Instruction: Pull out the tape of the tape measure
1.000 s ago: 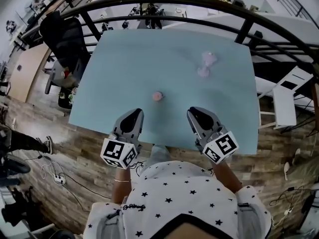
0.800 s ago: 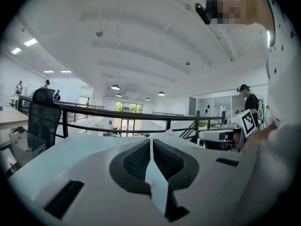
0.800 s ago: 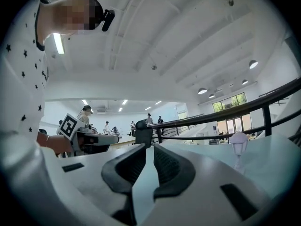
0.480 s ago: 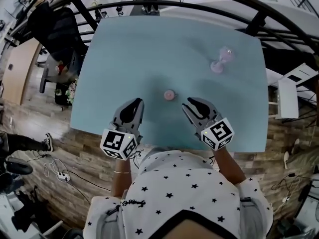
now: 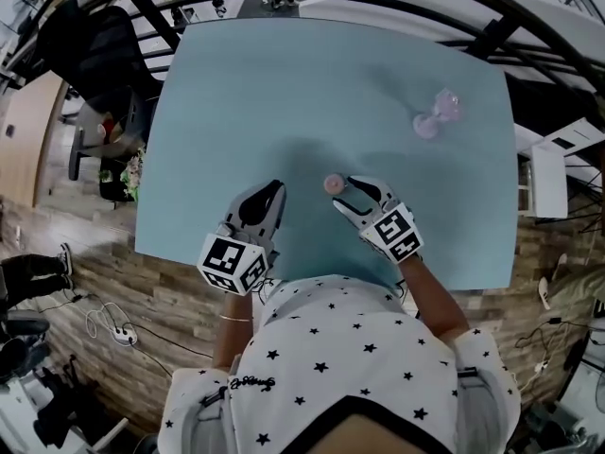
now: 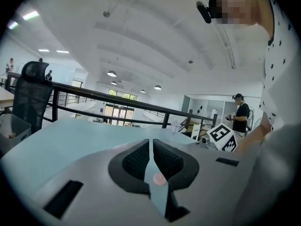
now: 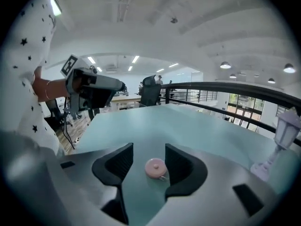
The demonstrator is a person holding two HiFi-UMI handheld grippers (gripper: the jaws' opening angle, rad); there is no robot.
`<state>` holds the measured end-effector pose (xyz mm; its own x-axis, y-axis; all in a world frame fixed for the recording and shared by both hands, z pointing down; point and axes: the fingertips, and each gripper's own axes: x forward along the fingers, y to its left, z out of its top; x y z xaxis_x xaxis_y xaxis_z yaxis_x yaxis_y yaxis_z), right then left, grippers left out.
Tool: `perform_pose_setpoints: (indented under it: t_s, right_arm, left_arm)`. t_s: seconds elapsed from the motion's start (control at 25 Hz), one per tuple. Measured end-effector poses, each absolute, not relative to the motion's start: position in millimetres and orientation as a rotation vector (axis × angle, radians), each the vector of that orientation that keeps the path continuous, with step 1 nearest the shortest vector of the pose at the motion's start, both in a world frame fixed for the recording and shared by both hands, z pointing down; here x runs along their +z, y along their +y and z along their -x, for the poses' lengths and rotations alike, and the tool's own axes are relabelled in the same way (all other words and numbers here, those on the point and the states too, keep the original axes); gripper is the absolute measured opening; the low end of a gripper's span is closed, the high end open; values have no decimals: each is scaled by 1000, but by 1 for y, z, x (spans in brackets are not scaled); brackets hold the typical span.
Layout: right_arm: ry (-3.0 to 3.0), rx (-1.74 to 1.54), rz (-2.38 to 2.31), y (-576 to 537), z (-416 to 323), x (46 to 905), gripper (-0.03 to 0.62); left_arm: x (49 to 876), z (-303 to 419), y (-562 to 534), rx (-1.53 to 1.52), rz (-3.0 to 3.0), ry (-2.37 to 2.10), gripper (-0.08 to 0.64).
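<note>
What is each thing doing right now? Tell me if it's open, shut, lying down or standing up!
Tape measure, lying flat on the table, no tape pulled out.
Right gripper, open, jaws have just been opening; the tape measure sits between them, not gripped.
Left gripper, shut, holding nothing.
Small lamp-shaped thing, standing upright on the table.

Tape measure (image 5: 332,184): small round pink case, flat on pale blue table (image 5: 284,83), tape retracted, metal tab at rim. Sits at tips of my right gripper (image 5: 346,195), jaws just opening, no contact.
</note>
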<state>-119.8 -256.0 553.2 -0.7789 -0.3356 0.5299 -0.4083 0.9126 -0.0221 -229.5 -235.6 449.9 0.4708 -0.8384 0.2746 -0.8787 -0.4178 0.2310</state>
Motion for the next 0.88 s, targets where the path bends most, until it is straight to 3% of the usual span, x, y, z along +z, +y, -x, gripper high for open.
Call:
perform_pose_setpoints:
  t_s: [0.52,0.76,0.88]
  right_arm:
    - [-2355,222,-496,-268,132,618,256]
    - [-2311,267,-500,-274,131,632,253]
    - [-2303,270,-502,-273,131,637,213]
  left_arm:
    - [477,245,-253,187,-2368,-1348,31]
    - [479,242,-259,187,-2373,-1330,31]
    - [482,243,-256,186,-2364,-1328,32]
